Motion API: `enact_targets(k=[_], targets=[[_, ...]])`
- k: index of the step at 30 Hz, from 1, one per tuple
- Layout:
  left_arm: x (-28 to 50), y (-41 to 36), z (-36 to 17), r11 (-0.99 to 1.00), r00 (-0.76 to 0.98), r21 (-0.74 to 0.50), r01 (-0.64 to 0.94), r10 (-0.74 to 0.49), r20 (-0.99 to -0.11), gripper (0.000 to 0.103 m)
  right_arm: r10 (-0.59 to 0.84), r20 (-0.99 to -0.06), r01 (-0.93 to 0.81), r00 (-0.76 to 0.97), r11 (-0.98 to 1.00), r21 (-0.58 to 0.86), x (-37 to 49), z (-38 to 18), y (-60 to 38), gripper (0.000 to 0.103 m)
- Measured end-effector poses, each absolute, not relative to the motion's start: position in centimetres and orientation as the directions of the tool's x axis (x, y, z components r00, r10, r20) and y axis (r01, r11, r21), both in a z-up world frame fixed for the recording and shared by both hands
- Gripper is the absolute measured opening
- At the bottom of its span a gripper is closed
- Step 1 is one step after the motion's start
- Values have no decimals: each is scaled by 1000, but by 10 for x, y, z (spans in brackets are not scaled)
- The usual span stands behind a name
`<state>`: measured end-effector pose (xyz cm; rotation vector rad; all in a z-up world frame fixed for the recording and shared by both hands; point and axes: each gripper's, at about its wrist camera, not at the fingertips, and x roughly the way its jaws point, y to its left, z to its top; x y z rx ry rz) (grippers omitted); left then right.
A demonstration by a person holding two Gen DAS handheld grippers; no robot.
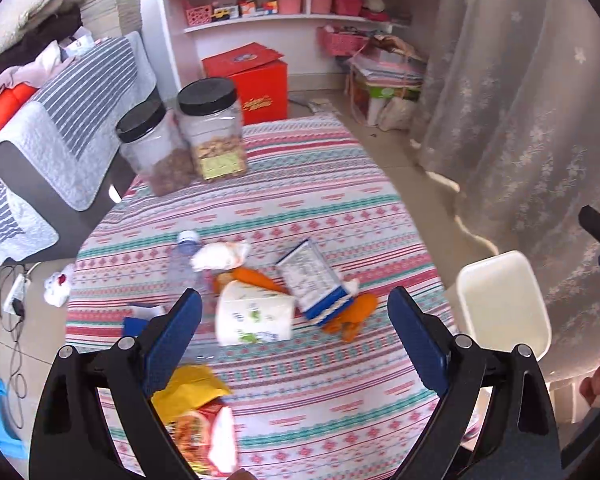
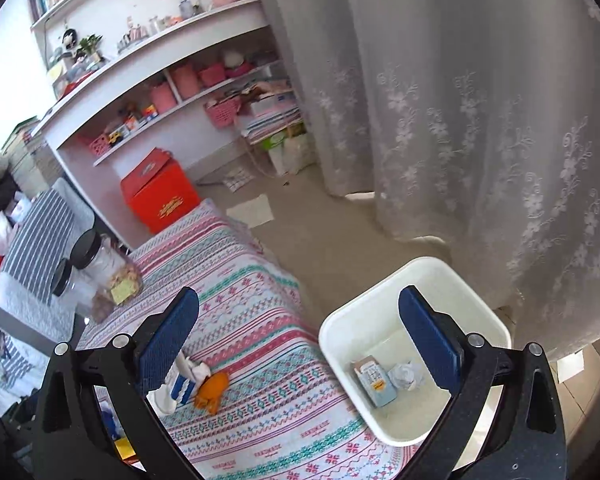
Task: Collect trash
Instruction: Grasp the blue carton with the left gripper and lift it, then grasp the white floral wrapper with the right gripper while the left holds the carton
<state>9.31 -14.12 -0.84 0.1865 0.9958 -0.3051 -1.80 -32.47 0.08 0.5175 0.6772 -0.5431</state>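
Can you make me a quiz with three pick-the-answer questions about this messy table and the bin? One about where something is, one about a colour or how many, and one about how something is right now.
1. Where is the white bin?
A. on the table
B. on the floor beside the table
C. on the shelf

2. What colour are the lids of the two jars?
A. black
B. red
C. white

3. How is the paper cup?
A. standing up
B. lying on its side
C. inside the bin

Answers:
1 B: it sits below the tablecloth edge.
2 A: both lids are black.
3 B: its wall lies flat on the cloth.
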Motion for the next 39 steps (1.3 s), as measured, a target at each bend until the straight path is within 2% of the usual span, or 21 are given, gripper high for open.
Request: enact_targets(k=[5,9,15,22,25,26,27,30,33,36,39], targets=[[134,-80,-47,937,325,135,323,24,-945,91,-181,-738,559,650,772,303,7,-10,-304,96],[155,-39,-91,939,199,185,289,130,-971,91,-128,-758,532,639,786,315,21,-18,-290,96],[176,-1,-135,971,81,123,205,109,-991,91,-102,-785,509,612,810,291,38,-28,-273,96],[187,6,-169,968,-11,79,237,83,-996,90,-90,-815,483,573,840,247,56,-41,-259,96],[185,10,-177,969,-45,30,246,42,-998,73,-77,-827,466,558,853,235,62,-47,-252,96],[184,12,-179,969,-49,15,245,28,-998,63,-71,-830,460,554,857,234,64,-48,-249,96],[183,15,-179,970,-43,12,243,23,-999,57,-64,-831,454,552,860,234,65,-50,-248,96],[175,24,-161,977,34,-2,214,-9,-999,56,-38,-842,429,539,872,235,70,-55,-239,96],[161,41,-109,981,172,-134,138,-157,-972,56,23,-849,360,528,899,248,77,-58,-227,96],[133,57,-40,960,373,-268,78,-278,-885,56,126,-844,267,521,915,301,93,-57,-209,96],[102,63,14,936,548,-347,59,-320,-773,56,303,-834,206,461,878,433,124,-66,-189,96]])
